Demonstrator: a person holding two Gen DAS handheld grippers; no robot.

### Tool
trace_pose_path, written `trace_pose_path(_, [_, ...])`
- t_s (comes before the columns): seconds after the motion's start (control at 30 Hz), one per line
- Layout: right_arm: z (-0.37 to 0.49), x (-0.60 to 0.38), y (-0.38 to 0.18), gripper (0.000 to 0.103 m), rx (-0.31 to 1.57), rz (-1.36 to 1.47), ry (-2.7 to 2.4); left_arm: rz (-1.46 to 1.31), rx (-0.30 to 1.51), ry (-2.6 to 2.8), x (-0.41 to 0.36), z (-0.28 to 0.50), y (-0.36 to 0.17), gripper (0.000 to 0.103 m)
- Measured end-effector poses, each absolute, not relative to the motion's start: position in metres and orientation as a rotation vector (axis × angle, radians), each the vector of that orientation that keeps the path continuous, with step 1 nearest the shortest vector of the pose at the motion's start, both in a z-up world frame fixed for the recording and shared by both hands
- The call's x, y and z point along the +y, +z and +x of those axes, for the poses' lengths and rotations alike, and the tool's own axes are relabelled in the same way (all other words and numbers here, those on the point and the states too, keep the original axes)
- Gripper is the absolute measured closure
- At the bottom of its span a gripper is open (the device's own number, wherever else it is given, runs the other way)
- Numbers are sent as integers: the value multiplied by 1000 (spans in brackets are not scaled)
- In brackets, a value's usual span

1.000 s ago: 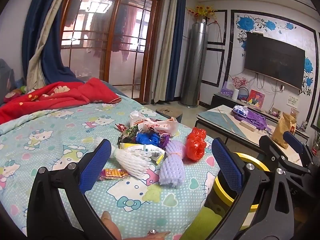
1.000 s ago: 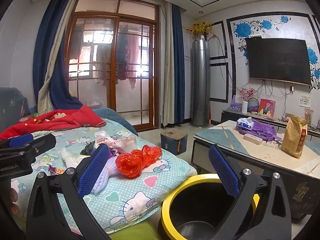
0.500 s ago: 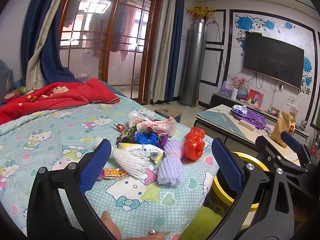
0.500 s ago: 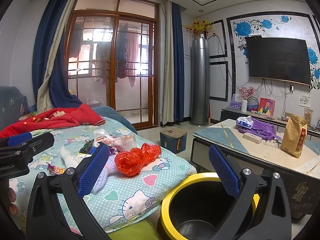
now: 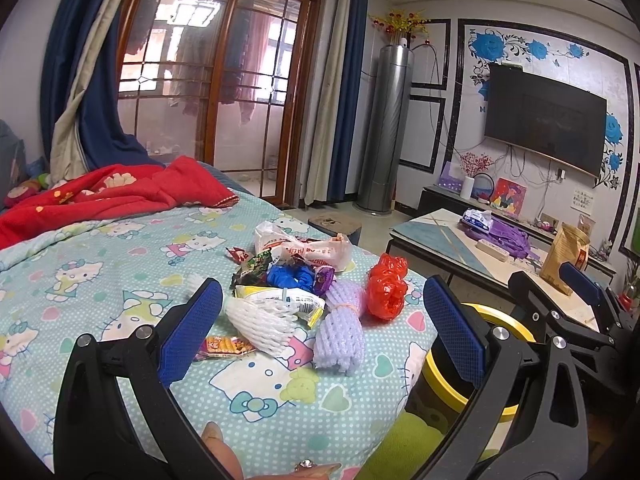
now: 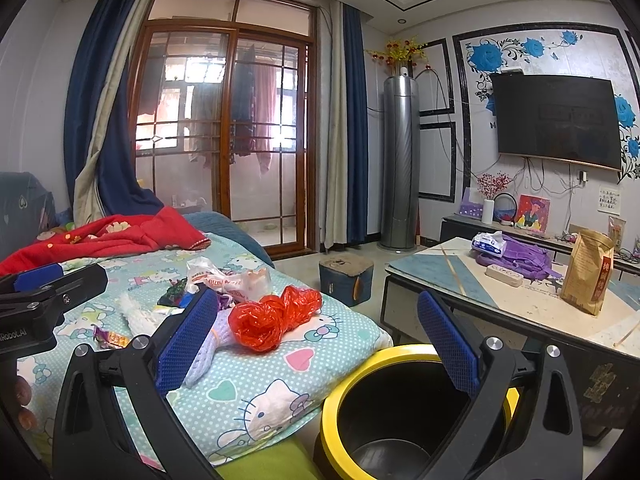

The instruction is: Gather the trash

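Left gripper (image 5: 320, 328) hovers level over the bed (image 5: 100, 272), jaws spread wide, empty, aimed at the trash pile (image 5: 304, 280). Right gripper (image 6: 316, 340) hangs above the yellow-rimmed bin (image 6: 400, 408) beside the bed, jaws likewise wide and empty. Red bag (image 6: 276, 316) lies nearest the bin. Wrapper print is unreadable.

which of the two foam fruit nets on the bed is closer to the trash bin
The purple foam net, lying beside the red plastic bag near the bed edge by the yellow-rimmed bin. The white foam net lies on its far side from the bin.
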State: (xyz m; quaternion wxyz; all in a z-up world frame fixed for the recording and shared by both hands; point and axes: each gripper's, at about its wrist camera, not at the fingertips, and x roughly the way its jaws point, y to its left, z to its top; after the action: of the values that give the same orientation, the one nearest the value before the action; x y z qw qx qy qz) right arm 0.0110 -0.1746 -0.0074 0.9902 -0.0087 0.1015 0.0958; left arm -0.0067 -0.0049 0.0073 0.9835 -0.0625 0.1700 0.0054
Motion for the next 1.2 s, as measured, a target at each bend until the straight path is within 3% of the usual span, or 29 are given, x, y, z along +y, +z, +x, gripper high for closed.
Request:
trace_pose_path(0.83, [14, -174, -17, 6, 213, -16, 197, -136, 358, 7, -10, -7, 4, 11])
trace_pose_path(1.2, [18, -149, -19, 6, 251, -54, 300, -213, 392, 82, 30, 6, 0, 11])
